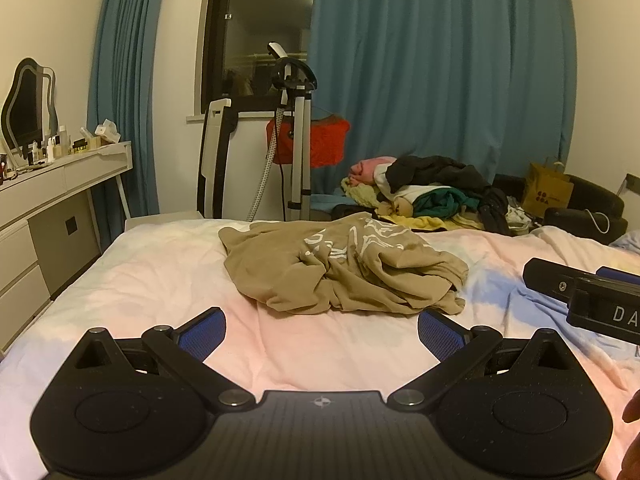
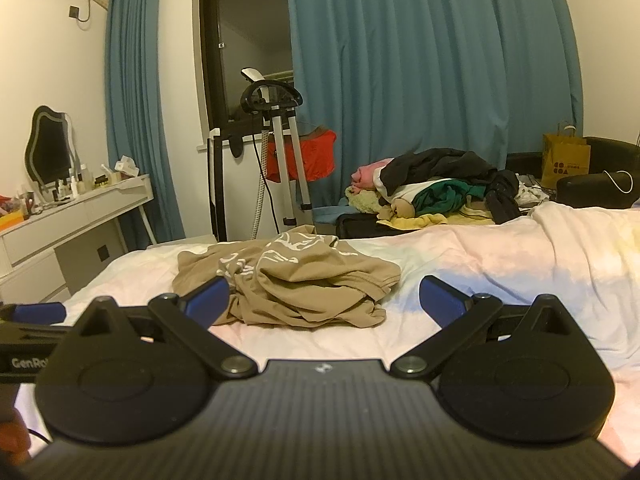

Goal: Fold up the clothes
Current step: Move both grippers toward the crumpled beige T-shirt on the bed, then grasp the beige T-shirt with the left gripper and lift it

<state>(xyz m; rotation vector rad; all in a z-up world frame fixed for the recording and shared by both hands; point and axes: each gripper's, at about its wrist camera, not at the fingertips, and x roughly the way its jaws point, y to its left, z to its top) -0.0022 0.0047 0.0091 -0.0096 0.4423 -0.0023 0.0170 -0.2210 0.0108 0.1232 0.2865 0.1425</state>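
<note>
1. Tan cotton-looking shirt [image 1: 344,268] with white printed lettering lay crumpled in a heap on the bed [image 1: 160,280], near its far edge and unfolded.
2. Left claw [image 1: 322,330] hovered over the pink-and-white bedsheet just short of the shirt, jaws spread wide, nothing between its blue pads [image 1: 202,332].
3. Right claw [image 2: 324,300] was likewise spread wide and empty, the shirt's near edge showing between its fingers without touching them; in the left wrist view its body appeared at the right edge.
4. Pile of mixed clothes [image 1: 432,192], black, green, pink and yellow, sat beyond the bed's far side.
5. Garment steamer on a stand [image 1: 294,128] stood behind the bed, a red garment [image 1: 320,142] hanging beside it.
6. Blue curtains [image 1: 440,72] covered the back wall; a white desk [image 1: 60,184] with a mirror [image 1: 26,108] and small bottles stood at the left.
7. Yellow paper bag [image 1: 546,192] stood at the far right.
</note>
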